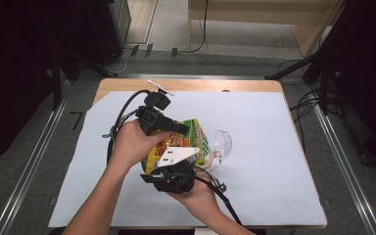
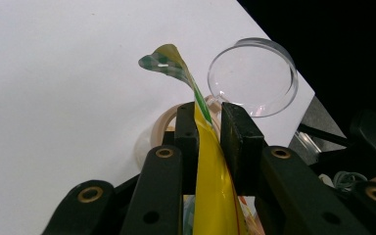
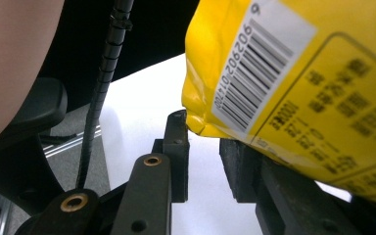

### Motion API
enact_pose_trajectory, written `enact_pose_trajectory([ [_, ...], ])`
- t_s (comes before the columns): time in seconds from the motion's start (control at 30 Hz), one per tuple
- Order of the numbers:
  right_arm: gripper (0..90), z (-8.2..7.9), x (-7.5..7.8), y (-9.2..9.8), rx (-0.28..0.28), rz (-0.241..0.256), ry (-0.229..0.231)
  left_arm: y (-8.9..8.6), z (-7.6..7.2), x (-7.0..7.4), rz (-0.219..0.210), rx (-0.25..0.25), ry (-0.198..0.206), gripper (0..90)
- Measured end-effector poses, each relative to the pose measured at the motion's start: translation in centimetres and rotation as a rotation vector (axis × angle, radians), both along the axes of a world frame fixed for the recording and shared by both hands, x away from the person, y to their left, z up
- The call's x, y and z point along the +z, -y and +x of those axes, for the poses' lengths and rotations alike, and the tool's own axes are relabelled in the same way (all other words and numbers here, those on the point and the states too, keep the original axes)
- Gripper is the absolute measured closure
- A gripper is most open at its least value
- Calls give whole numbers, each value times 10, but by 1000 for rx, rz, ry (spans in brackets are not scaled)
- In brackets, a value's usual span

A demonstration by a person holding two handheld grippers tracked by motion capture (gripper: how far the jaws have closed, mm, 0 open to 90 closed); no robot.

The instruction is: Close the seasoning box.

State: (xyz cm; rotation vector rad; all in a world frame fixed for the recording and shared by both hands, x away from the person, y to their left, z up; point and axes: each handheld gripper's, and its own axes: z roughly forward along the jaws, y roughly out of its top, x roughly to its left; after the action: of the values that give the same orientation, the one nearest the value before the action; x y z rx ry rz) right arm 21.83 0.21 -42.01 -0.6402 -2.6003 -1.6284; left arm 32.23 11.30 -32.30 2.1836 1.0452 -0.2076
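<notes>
We observe the worktop (image 1: pixel 274 161), covered by a pale sheet, carrying all items near its middle. The yellow snack bag (image 1: pixel 186 139) is lifted between both hands just left of a clear plastic cup (image 1: pixel 223 143) lying on its side; a beige ring (image 2: pixel 159 128) lies beside that cup. The left claw (image 2: pixel 208 125) is clenched on the bag's top seam, the thin foil pinched flat between its jaws. The right claw (image 3: pixel 203 147) sits at the near side of the bag, jaws parted, with the barcoded corner (image 3: pixel 254 73) resting over one jaw; we class it as released.
</notes>
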Motion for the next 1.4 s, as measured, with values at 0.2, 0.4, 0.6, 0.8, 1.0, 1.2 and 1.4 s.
enact_pose_trajectory([
  [0.2, 746, -2, -1, -2, -7, 6, 27, -3, -3, 2, 6, 12, 16, 787],
  [0.4, 746, -2, -1, -2, -7, 6, 32, -3, -6, 3, 9, 25, 34, 786],
  [0.6, 745, -2, -1, -2, -3, 4, 32, -4, -6, 2, 6, 32, 43, 785],
  [0.8, 746, 0, -2, -3, -1, 1, 34, -5, -6, 1, -2, 37, 45, 784],
  [1.0, 746, -1, -1, -3, 0, -1, 34, -5, -6, 1, -3, 35, 41, 783],
  [1.2, 746, -2, -1, -3, 2, -1, 32, -6, -6, 1, -7, 28, 33, 783],
  [1.4, 748, -2, 0, -2, 3, -2, 28, -6, -4, 0, -14, 26, 21, 782],
])
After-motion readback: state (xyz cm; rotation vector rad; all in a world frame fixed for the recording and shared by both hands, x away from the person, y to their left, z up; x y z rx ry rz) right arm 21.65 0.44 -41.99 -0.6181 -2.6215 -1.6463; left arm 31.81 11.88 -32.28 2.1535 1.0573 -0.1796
